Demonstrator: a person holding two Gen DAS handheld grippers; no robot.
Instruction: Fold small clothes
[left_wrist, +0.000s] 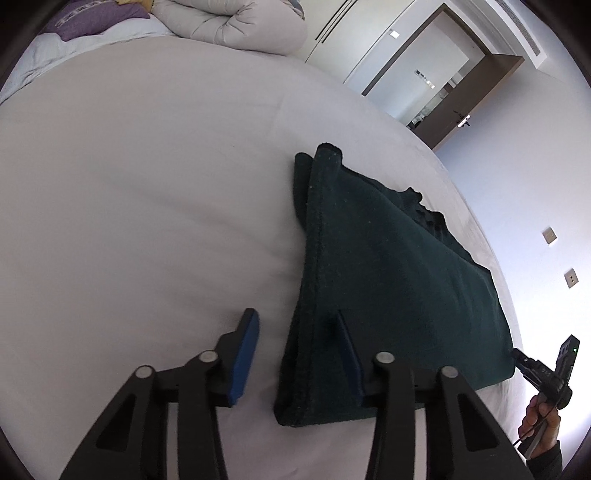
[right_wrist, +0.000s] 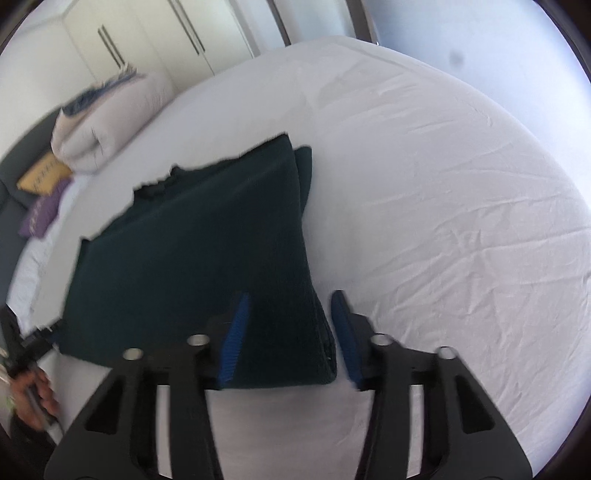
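Observation:
A dark green garment (left_wrist: 388, 288) lies folded flat on the white bed sheet (left_wrist: 147, 221). My left gripper (left_wrist: 295, 328) is open, its jaws astride the garment's near left edge, one finger on the cloth and one over the sheet. In the right wrist view the garment (right_wrist: 203, 258) fills the middle left. My right gripper (right_wrist: 290, 308) is open, its jaws astride the garment's near right corner. The right gripper also shows in the left wrist view (left_wrist: 517, 358) at the garment's far corner, held by a hand.
A rolled white duvet (left_wrist: 236, 26) and a purple pillow (left_wrist: 99, 20) lie at the head of the bed. White wardrobes (right_wrist: 147, 40) stand beyond it. A brown door (left_wrist: 469, 99) stands open past the bed edge. Bare sheet (right_wrist: 443, 184) spreads to the right.

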